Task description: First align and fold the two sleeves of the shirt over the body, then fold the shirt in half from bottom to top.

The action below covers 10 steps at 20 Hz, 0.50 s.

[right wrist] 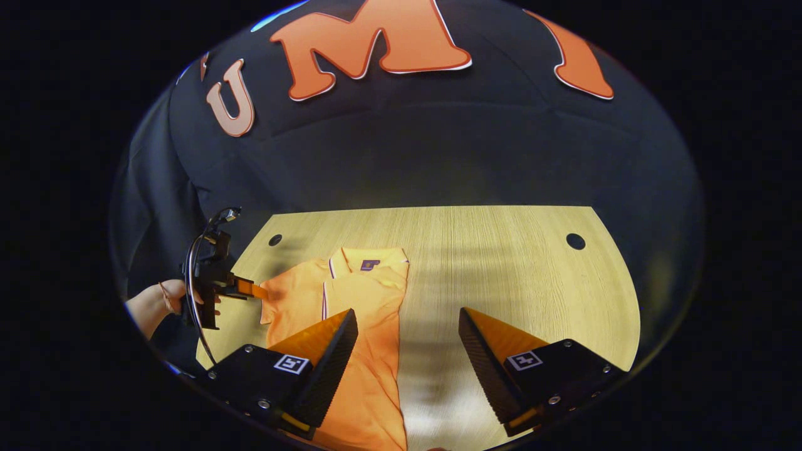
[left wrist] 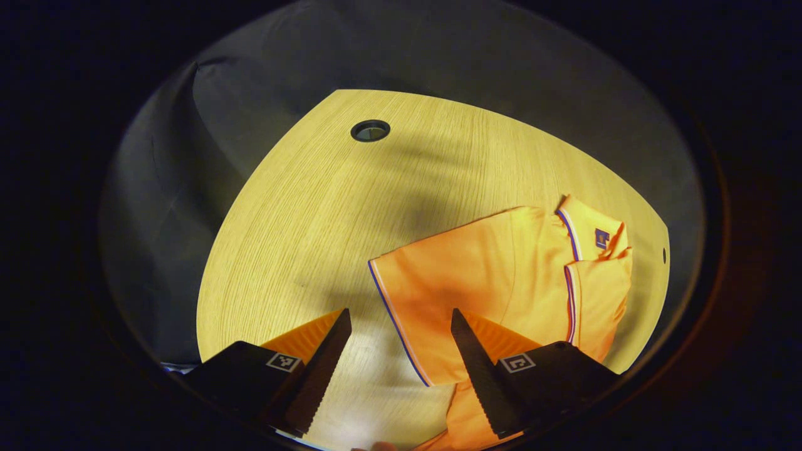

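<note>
An orange polo shirt (left wrist: 501,275) lies on the wooden table (left wrist: 301,207), its collar (left wrist: 595,235) at the right in the left gripper view. One striped-cuff sleeve (left wrist: 407,313) lies folded over the body. My left gripper (left wrist: 401,322) hovers open over that sleeve's cuff edge, holding nothing. In the right gripper view the shirt (right wrist: 363,313) lies lengthwise, collar (right wrist: 369,258) far, with one side folded in. My right gripper (right wrist: 407,322) is open above the shirt's right edge and bare wood. The left gripper (right wrist: 260,291), held by a hand (right wrist: 160,300), sits by the shirt's left shoulder.
The table (right wrist: 532,275) has round cable holes (left wrist: 369,130) (right wrist: 575,241) (right wrist: 275,240) near its far corners. Black cloth walls surround the table on all far sides. Bare wood stretches right of the shirt in the right gripper view.
</note>
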Motion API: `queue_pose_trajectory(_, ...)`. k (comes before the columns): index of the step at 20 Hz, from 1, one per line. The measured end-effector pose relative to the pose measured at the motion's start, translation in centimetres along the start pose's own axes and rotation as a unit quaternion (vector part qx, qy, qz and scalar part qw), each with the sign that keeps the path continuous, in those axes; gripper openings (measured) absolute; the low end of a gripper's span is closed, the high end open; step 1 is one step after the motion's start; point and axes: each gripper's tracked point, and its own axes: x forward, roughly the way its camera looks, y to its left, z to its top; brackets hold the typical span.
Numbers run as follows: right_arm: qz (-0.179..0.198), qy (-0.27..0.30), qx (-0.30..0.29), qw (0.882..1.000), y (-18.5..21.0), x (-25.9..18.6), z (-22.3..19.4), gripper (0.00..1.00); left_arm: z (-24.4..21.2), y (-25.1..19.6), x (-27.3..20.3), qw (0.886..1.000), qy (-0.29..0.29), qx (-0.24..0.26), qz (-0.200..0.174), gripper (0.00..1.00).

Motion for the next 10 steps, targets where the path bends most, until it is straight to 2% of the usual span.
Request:
queue_pose_trajectory(5,0.001,-0.001,0.006,1.0,-1.3,0.1,0.1,0.99,-0.5,0.5,1.0,1.0,0.011,-0.007,0.021,0.99)
queue_pose_trajectory(7,0.004,-0.012,0.007,1.0,-1.5,-0.1,0.7,0.99,-1.1,0.4,1.5,0.999,0.017,-0.026,0.018,0.98)
queue_pose_trajectory(9,-0.007,-0.028,-0.003,1.0,-2.1,-0.1,1.3,0.99,-1.2,0.1,1.8,0.998,0.014,-0.057,0.009,0.99)
queue_pose_trajectory(10,-0.014,-0.034,-0.008,0.999,-2.3,-0.1,1.5,0.99,-1.5,0.0,1.7,0.998,0.017,-0.057,0.008,0.97)
